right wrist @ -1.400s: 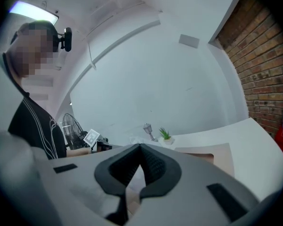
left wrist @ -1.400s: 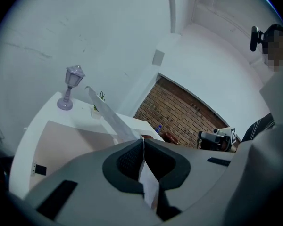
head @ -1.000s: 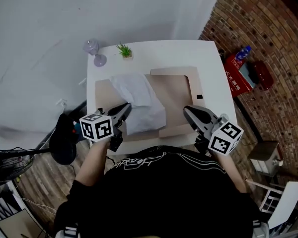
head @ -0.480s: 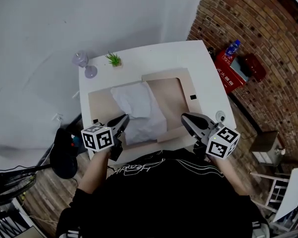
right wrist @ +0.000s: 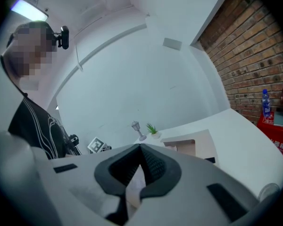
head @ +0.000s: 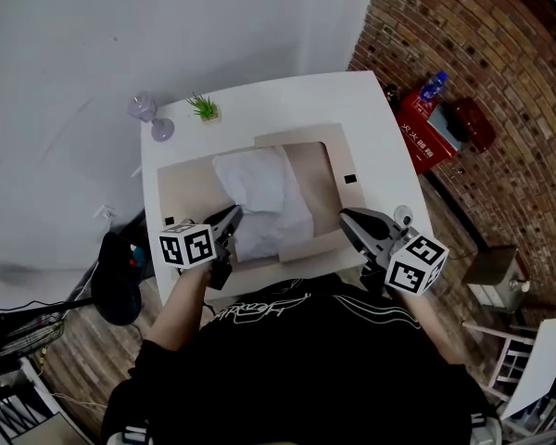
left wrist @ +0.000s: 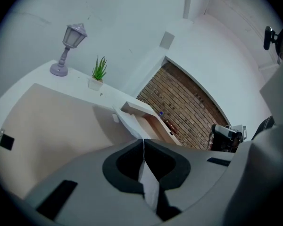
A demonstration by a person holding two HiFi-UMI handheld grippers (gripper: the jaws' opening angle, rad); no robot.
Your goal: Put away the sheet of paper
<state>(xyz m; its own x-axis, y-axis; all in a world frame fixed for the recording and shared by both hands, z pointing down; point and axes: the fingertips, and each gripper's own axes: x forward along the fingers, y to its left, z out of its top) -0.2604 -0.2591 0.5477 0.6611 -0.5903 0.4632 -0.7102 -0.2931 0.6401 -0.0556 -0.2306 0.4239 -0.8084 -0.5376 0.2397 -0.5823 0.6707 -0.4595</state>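
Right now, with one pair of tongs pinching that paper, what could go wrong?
1. The left tongs grip only one edge of the paper, which is rumpled and bulging; pushing it further may crease or tear it.
2. The folder lies loose on the table, and the right tongs, shut, seem not to hold it, so it may slide.

White sheet of paper (head: 264, 191), pale tan folder (head: 317, 170), plain white surface (head: 287, 100). The left tool (head: 233, 214) is grey and black, its cube (head: 187, 246) patterned in black-and-white squares, and the right tool (head: 347, 216) matches. Lilac lamp (head: 146, 114), green plant (head: 204, 108), red-brown brick wall (head: 500, 54), red crate (head: 424, 135), blue bottle (head: 433, 87). Black shirt (head: 306, 360), thin white lines.
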